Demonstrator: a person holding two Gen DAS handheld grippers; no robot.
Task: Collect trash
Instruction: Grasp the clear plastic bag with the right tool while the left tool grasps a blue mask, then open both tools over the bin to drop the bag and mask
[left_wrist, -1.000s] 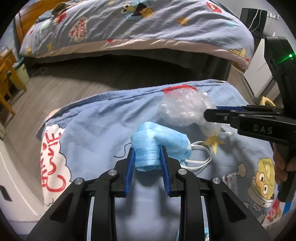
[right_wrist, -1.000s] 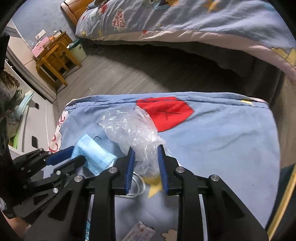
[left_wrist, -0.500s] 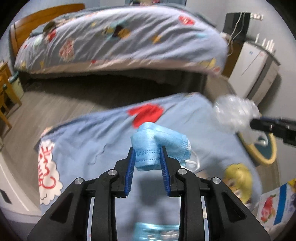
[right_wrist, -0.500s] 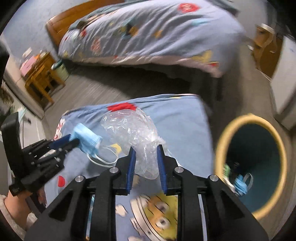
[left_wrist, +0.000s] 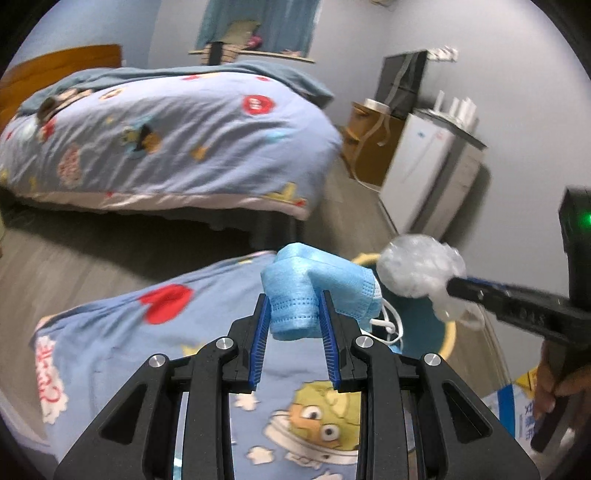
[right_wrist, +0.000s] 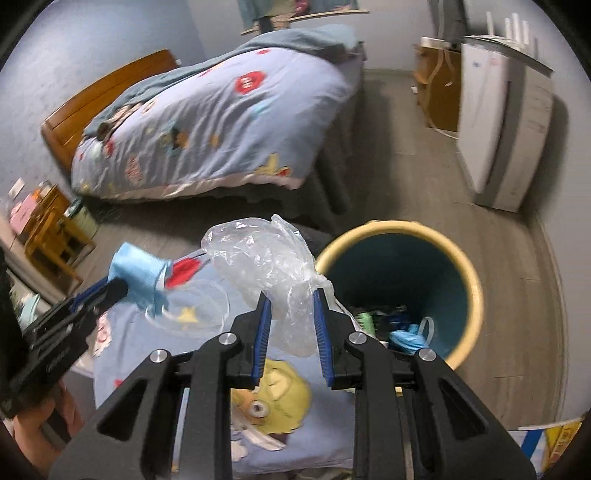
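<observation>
My left gripper (left_wrist: 293, 306) is shut on a blue face mask (left_wrist: 314, 291), held in the air above the blue cartoon blanket (left_wrist: 129, 350); its white ear loops hang to the right. My right gripper (right_wrist: 291, 306) is shut on a crumpled clear plastic bag (right_wrist: 266, 258), held just left of the round bin (right_wrist: 476, 291) with a yellow rim and teal inside. The bin holds several pieces of trash, among them a blue mask (right_wrist: 406, 338). In the left wrist view the right gripper (left_wrist: 454, 284) and the bag (left_wrist: 417, 266) hang over the bin (left_wrist: 448, 336).
A bed with a cartoon quilt (left_wrist: 166, 133) stands across a strip of grey wood floor. A white cabinet (right_wrist: 502, 122) and brown boxes (right_wrist: 439, 88) stand by the far wall. A wooden stool (right_wrist: 51, 229) is at the left. A printed box (left_wrist: 513, 410) lies at the lower right.
Both grippers have lifted their trash off the blanket and swung right toward the bin. The bin has come into full view under the right gripper.
</observation>
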